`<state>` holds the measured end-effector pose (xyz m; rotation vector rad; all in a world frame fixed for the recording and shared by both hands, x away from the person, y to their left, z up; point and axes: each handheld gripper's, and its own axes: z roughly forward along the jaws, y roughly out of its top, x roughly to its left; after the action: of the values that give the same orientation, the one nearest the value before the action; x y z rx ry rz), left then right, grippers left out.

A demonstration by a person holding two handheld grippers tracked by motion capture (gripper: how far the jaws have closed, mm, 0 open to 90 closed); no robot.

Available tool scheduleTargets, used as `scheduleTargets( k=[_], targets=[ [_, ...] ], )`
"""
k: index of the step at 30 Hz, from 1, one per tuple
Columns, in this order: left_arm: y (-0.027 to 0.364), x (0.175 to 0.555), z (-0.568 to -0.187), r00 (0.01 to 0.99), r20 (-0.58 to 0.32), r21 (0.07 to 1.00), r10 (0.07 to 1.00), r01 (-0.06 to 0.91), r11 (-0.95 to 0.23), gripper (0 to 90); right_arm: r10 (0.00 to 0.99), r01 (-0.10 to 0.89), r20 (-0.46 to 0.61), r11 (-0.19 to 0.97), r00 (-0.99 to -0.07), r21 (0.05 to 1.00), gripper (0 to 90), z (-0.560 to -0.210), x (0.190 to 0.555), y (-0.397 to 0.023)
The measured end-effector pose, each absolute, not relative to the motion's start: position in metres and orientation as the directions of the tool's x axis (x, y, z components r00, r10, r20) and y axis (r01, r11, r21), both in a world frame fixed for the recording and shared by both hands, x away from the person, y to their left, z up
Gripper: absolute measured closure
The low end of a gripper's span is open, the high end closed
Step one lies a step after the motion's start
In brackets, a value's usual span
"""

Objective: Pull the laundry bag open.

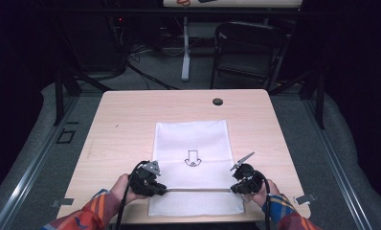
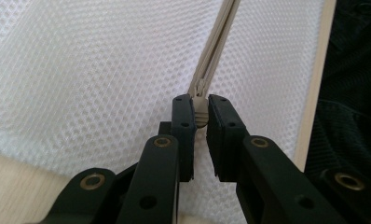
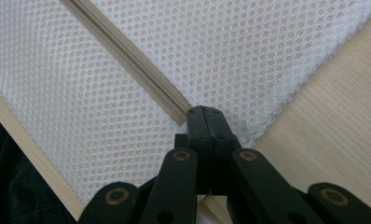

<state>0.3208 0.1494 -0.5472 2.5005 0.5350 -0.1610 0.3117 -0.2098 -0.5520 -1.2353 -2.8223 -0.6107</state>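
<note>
A white mesh bag (image 1: 191, 139) lies flat on the wooden table (image 1: 126, 115), with a black arrow mark (image 1: 193, 158) on it. A beige zipper (image 1: 198, 190) runs across the bag near its front end. My left gripper (image 1: 161, 188) sits at the zipper's left end. In the left gripper view the gripper (image 2: 200, 109) is shut on the zipper pull (image 2: 201, 116), and the zipper (image 2: 216, 46) runs away from it. My right gripper (image 1: 234, 188) is at the zipper's right end. There the gripper (image 3: 205, 112) is shut on the bag's mesh (image 3: 267, 56), right at the zipper (image 3: 127, 51) end.
A small black round cap (image 1: 218, 101) sits in the tabletop near its far edge. Beyond the table stand a dark folding chair (image 1: 246, 48) and a white table leg (image 1: 185, 48). Bare wood lies left and right of the bag.
</note>
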Motion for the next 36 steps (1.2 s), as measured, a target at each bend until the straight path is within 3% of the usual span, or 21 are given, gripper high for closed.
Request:
scheduleTargets(
  k=[36],
  targets=[
    [0.182,0.317,-0.546,0.9,-0.215,0.505,0.38,0.436,-0.745,81.6,0.702,0.704,0.162,0.612,-0.693,0.36,90.0,-0.553,0.312,-0.21]
  ],
)
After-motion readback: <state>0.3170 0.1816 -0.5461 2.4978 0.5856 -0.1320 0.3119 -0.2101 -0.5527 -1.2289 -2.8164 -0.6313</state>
